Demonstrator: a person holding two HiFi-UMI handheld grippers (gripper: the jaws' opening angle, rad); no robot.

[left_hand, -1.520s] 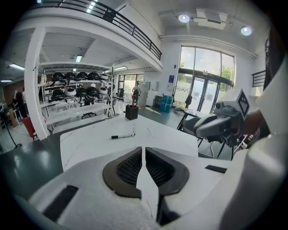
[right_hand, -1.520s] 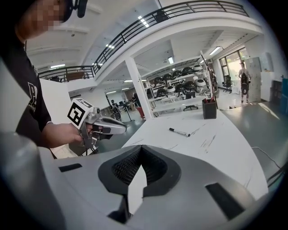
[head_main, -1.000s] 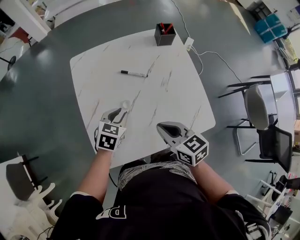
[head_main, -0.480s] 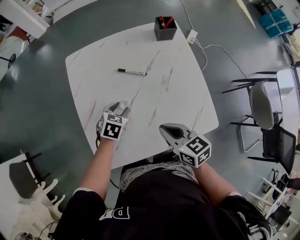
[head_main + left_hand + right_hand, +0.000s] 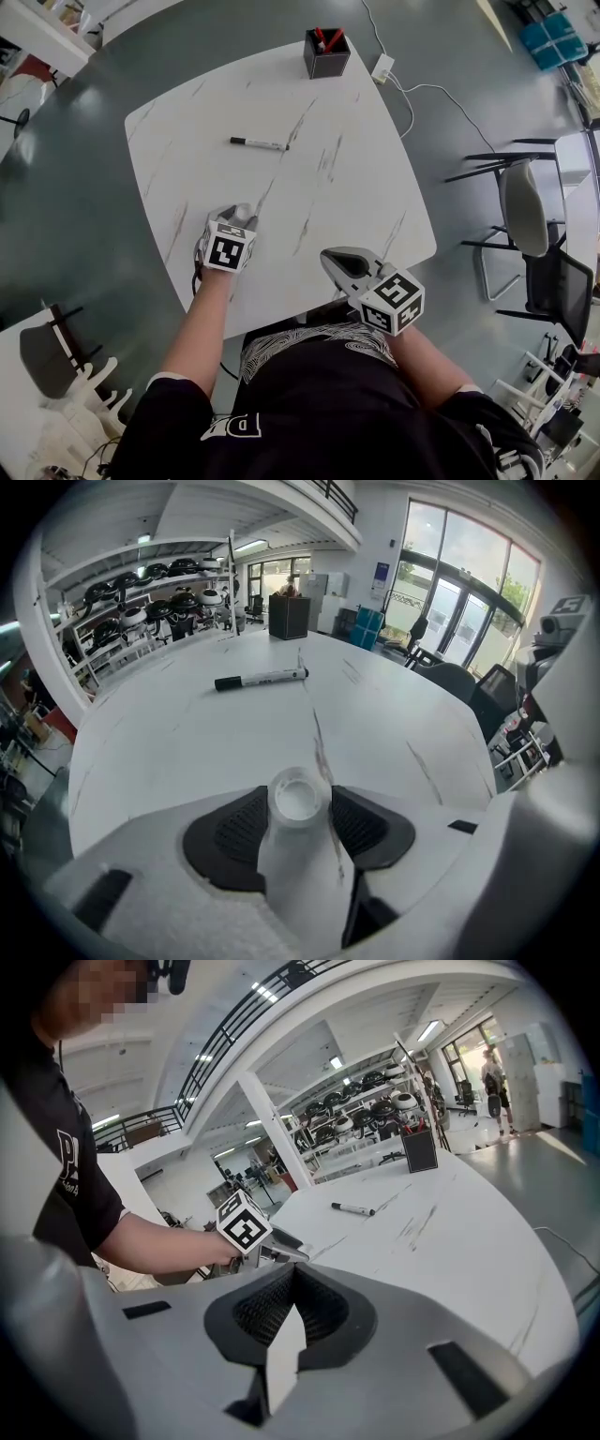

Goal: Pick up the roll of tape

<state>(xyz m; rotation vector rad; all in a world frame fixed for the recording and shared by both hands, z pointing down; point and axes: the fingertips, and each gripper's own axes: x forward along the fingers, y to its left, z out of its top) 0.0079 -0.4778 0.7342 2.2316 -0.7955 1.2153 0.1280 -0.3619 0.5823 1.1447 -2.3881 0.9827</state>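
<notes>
Roll of tape [image 5: 298, 797] between just-opening jaws of left tool [image 5: 240, 216]

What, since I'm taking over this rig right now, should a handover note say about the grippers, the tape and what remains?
Left gripper: open, its jaws have just been opening. It sits around the roll of tape, which lies on the white table between the jaw tips. The pads do not look clamped on it.
Right gripper: shut, empty, over the table's near edge.
Done: left gripper lined up on the roll.
Left: close on the roll and lift it.
The marker and pen holder lie farther off, clear of the grasp.
</notes>
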